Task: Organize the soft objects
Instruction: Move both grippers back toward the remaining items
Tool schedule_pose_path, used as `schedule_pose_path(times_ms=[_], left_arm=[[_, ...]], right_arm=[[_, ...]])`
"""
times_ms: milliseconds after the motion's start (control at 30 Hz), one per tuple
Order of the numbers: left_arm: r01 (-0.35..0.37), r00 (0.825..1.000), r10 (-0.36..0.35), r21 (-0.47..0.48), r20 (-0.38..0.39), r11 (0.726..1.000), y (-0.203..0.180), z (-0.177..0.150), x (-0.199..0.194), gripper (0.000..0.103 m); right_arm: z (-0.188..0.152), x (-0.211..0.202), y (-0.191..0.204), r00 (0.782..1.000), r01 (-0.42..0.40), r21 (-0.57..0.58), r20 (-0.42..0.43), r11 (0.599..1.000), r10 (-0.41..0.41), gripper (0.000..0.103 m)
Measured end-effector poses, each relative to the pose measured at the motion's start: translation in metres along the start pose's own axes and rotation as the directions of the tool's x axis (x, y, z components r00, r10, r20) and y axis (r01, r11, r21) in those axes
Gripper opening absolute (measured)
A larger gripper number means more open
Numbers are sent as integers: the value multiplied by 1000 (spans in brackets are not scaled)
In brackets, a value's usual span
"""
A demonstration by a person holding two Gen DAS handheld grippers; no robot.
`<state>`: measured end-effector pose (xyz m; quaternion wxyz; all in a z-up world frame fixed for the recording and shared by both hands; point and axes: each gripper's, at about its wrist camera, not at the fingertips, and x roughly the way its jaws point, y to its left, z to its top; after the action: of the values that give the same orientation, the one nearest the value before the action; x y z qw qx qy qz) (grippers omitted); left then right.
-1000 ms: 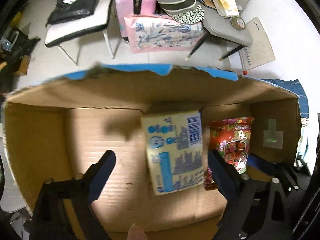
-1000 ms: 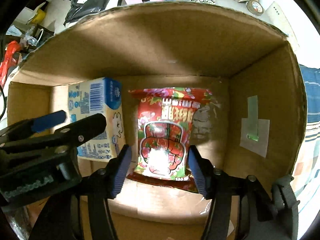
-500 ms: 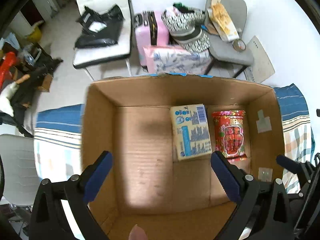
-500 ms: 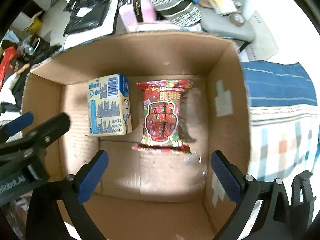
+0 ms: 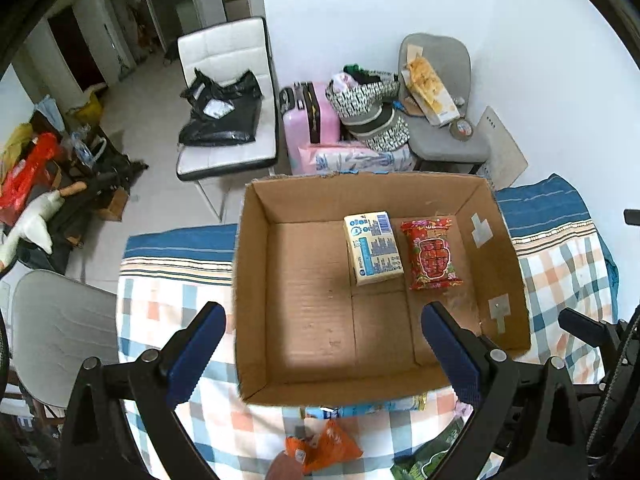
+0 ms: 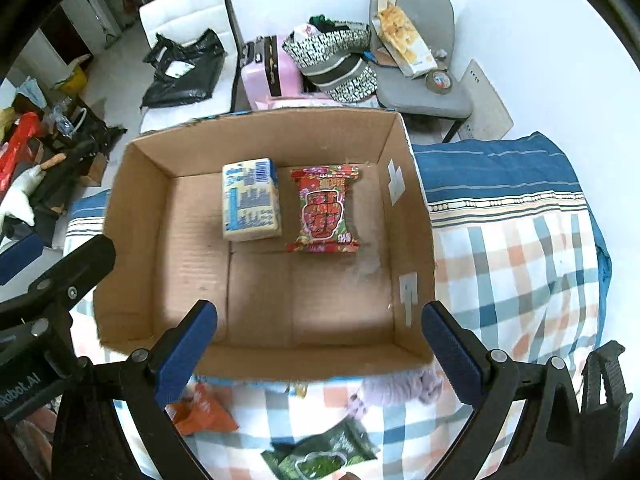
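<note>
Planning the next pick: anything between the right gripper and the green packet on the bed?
Nothing visible. The green packet lies in the open on the checked cover, just below the open right gripper, near the box; its lower end is cut off.

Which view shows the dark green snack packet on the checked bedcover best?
The right wrist view: the dark green snack packet lies almost whole on the checked bedcover, in front of the cardboard box. The left wrist view catches only a green corner at the bottom edge.
</note>
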<state>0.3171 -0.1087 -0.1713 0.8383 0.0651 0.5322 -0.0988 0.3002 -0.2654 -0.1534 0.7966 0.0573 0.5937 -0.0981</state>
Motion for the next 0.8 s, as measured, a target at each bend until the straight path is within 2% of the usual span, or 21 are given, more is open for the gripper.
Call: schedule_pose_path(times_ms=[167,300,467,533,600,733,800], left_arm=[[13,1000,-13,-14,22,1000,0,-16,-30,100],[-8,1000,9,-45,28,999,4,-39,-48,100],[-43,999,40,-105,-34,994,16,-91,-47,100],[-74,993,62,-115,-103,991,22,-119,-31,100],[-89,982,61,-149,-181,985,30,-144,-12,100],[-86,944,-3,-254,-330,963,48,-188,32,100],[-116,935,22,-248,-354,962,51,-197,46,100]], right_arm=[[-31,-25,-2,1000,-5,2,30,1000,5,103],[-61,-34,-11,999,-22,17,26,1000,22,103],[-118,-17,-42,989,-117,133,-76,984,128,103],[-149,6,-54,971,-152,203,-149,967,184,103],[-183,44,-65,948,-155,270,-231,950,220,103],[-239,115,-85,871,-134,430,-380,893,313,103],[-262,148,-90,840,-118,500,-411,858,354,103]])
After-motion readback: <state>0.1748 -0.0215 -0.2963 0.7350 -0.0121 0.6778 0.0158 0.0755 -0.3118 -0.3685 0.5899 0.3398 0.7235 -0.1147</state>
